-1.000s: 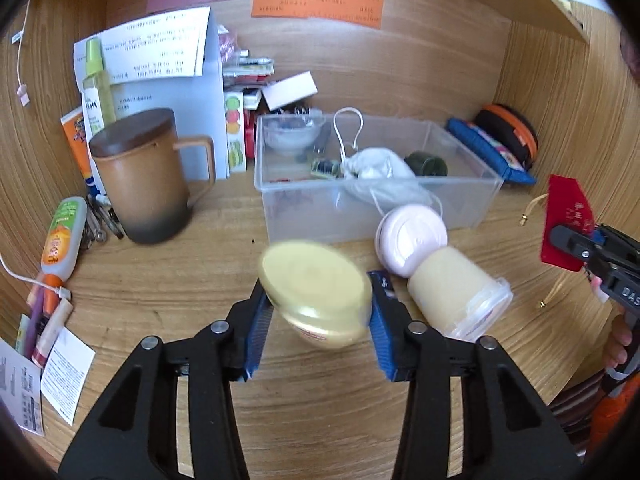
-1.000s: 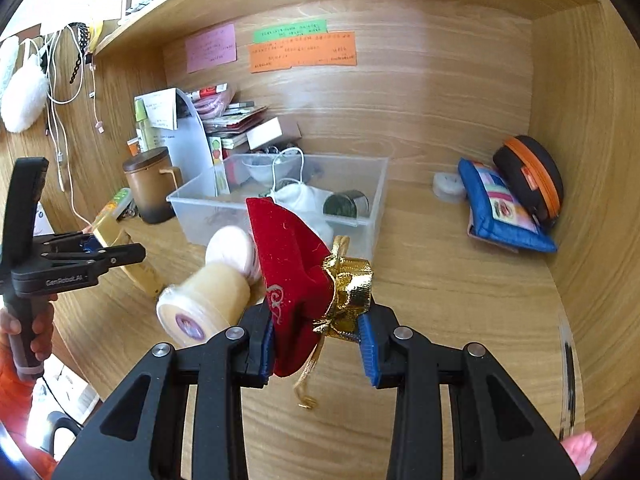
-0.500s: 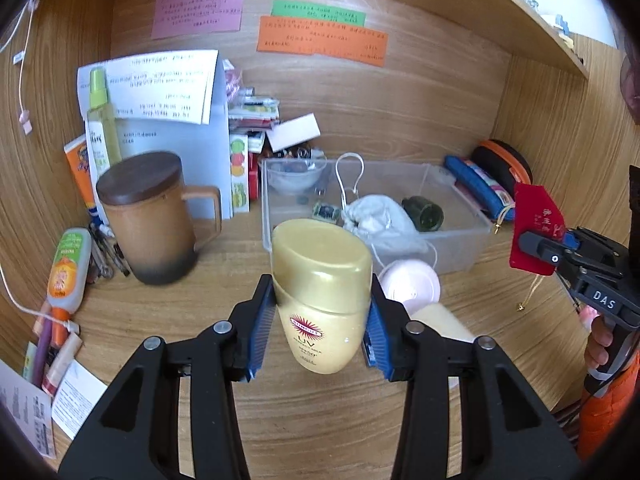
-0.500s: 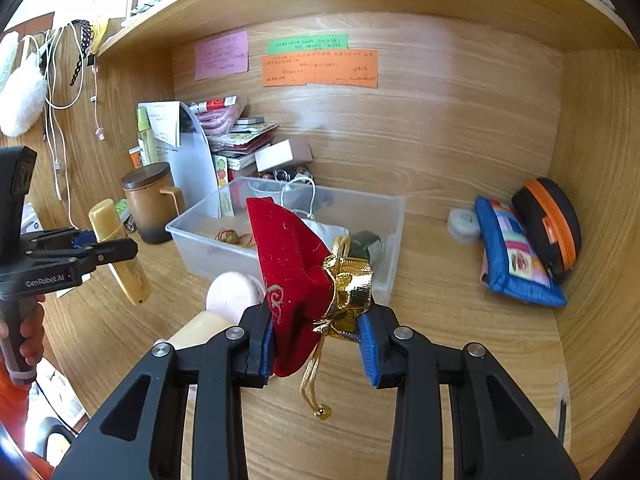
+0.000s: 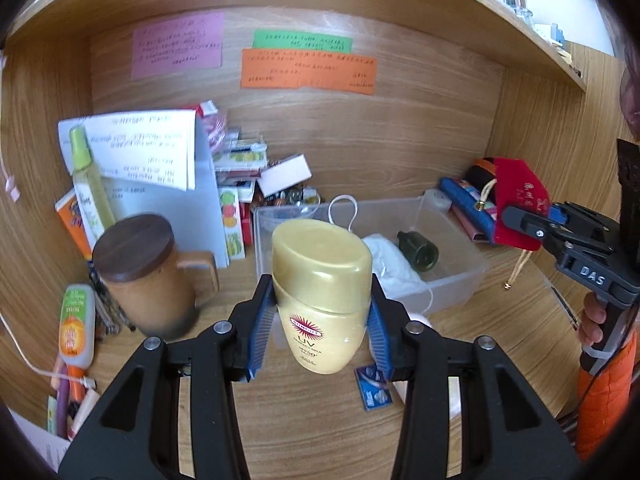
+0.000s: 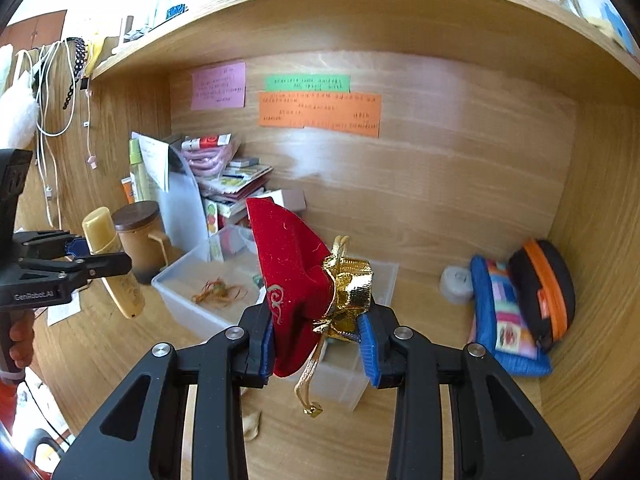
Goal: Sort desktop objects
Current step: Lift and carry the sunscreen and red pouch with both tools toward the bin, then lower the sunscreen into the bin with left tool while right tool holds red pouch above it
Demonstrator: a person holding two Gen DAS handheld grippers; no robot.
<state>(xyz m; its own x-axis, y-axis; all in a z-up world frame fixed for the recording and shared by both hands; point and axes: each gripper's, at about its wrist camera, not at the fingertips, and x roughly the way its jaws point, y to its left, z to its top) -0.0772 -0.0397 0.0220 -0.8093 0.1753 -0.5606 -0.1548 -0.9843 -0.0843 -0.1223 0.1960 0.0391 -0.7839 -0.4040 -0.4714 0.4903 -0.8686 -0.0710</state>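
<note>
A gold sunscreen bottle point(image 5: 324, 300) with a red sunburst and "UV" label stands upright, pinched by the left gripper point(image 5: 322, 328) above the desk before the clear plastic bin point(image 5: 452, 284). The right gripper point(image 6: 318, 338) pinches a red velvet pouch point(image 6: 294, 280), gold-trimmed, above that bin.

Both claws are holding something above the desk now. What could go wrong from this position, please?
1. The left claw squeezes the smooth sunscreen bottle near its cap; it could slip down onto the desk.
2. The right claw grips the red pouch only by soft fabric, and its gold cord hangs loose; this may catch on the rim of the clear bin during lowering.
3. The lidded mug stands close to the bottle's left; a sideways move might knock it.
</note>
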